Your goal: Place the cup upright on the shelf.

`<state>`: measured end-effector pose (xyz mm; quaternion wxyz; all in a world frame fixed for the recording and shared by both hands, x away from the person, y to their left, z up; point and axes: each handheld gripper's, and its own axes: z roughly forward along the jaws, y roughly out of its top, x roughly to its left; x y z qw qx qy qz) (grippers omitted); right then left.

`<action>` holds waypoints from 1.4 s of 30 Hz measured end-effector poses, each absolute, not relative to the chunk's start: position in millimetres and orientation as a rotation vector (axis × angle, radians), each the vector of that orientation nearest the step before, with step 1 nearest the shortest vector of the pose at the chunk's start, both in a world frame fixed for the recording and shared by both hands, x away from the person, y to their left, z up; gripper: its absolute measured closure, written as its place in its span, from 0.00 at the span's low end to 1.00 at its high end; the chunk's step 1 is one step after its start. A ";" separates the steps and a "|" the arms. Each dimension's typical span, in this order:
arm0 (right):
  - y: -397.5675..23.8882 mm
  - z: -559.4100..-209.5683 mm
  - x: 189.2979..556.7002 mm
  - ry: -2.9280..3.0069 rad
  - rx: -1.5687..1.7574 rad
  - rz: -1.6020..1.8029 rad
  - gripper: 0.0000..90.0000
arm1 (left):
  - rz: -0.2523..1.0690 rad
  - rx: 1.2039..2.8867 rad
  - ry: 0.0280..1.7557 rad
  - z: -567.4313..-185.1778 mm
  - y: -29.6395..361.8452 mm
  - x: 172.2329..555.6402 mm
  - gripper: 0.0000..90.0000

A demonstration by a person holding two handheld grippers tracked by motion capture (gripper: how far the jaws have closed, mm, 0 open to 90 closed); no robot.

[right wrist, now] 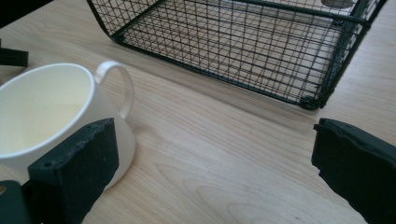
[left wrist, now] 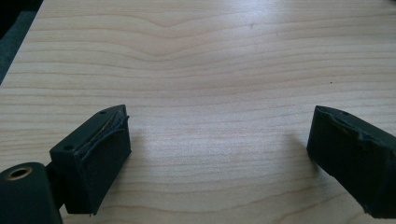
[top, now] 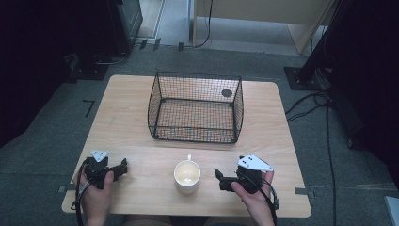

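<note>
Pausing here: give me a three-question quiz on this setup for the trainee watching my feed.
1. True or false: the wire basket holds nothing.
2. Which way does the handle of the white mug point? A) toward the basket B) toward the person
3. Fill in: both the left gripper and the right gripper have their jaws ____.

Key: 1 true; 2 A; 3 open

Wooden table [top: 122,117] on grey carpet [top: 42,141]
</note>
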<state>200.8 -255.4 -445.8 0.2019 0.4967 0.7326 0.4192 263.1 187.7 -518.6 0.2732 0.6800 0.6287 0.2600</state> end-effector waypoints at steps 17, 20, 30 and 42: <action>-228.1 -441.7 201.6 2.092 1.329 1.202 0.00 | 0.699 1.830 1.692 -518.6 187.7 263.1 0.07; -221.4 -441.5 201.5 2.106 1.315 1.211 0.00 | 0.699 1.831 1.691 -518.5 187.8 263.1 0.07; -202.1 -444.2 201.1 2.153 1.277 1.232 0.00 | 0.699 1.830 1.692 -518.6 187.7 263.1 0.07; -181.7 -450.1 199.5 2.196 1.247 1.289 0.00 | 0.699 1.830 1.692 -518.5 187.7 263.1 0.07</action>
